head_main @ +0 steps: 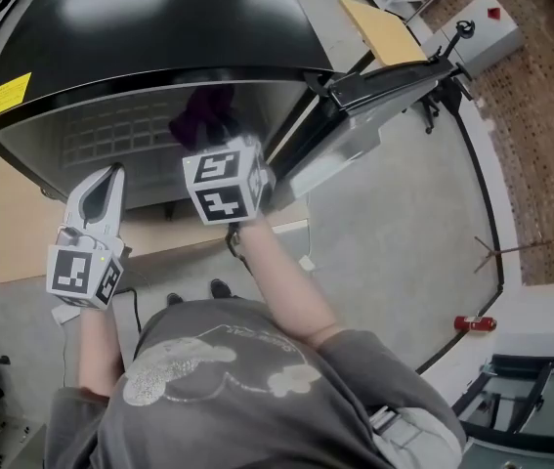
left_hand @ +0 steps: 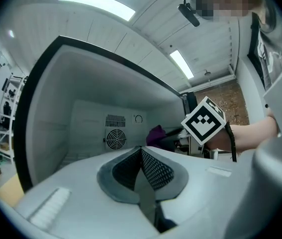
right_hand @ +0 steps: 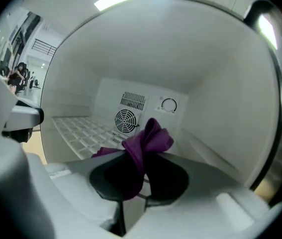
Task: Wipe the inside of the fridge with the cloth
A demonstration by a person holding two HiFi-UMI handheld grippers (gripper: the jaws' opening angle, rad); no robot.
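Note:
A black mini fridge [head_main: 149, 27] stands below me with its door [head_main: 384, 86] swung open to the right. My right gripper [head_main: 220, 145] reaches into the opening, shut on a purple cloth [head_main: 203, 115]. In the right gripper view the cloth [right_hand: 148, 138] bunches up out of the shut jaws of the right gripper [right_hand: 143, 156], in front of the white back wall with its fan grille [right_hand: 126, 119] and dial [right_hand: 169, 105]. My left gripper [head_main: 108, 176] hovers at the fridge's front left, outside the opening. The left gripper [left_hand: 141, 151] is shut with nothing in it.
A wire shelf [right_hand: 81, 128] lies on the fridge's left side. The fridge rests on a wooden board [head_main: 22, 233]. A black cable [head_main: 491, 233] runs across the grey floor at right, with a red object [head_main: 475, 323] and a grey box [head_main: 482, 27] nearby.

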